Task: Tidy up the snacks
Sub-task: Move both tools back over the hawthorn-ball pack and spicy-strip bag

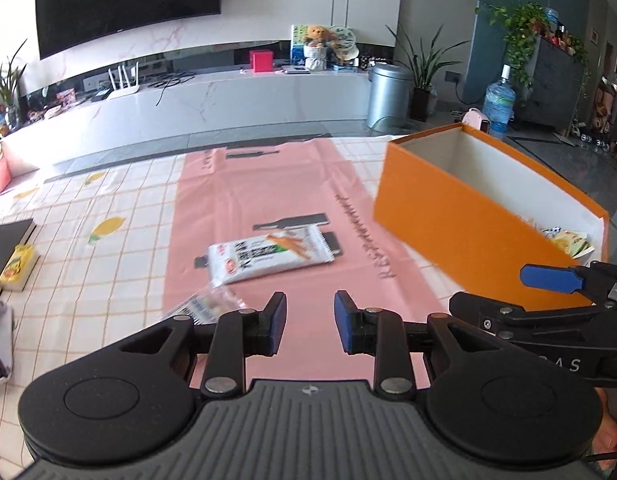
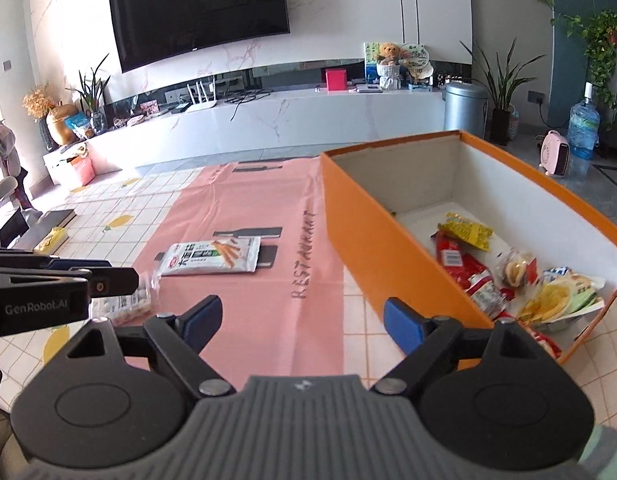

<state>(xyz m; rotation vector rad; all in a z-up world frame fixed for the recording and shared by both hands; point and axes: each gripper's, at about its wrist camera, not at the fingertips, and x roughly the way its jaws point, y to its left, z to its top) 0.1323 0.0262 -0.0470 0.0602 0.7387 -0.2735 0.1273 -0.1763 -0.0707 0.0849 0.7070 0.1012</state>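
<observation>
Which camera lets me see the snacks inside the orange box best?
The right wrist view. It looks down into the orange box, showing the yellow packet, red packets and others on its floor. The left wrist view shows mostly the box's outside wall, with only a few wrappers peeking at the near end.

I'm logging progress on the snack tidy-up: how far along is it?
Mostly done: several packets already lie in the orange box. Nothing is in hand; the left gripper and right gripper are open and empty. Left: the white biscuit-stick packet and a clear packet on the pink mat.
</observation>
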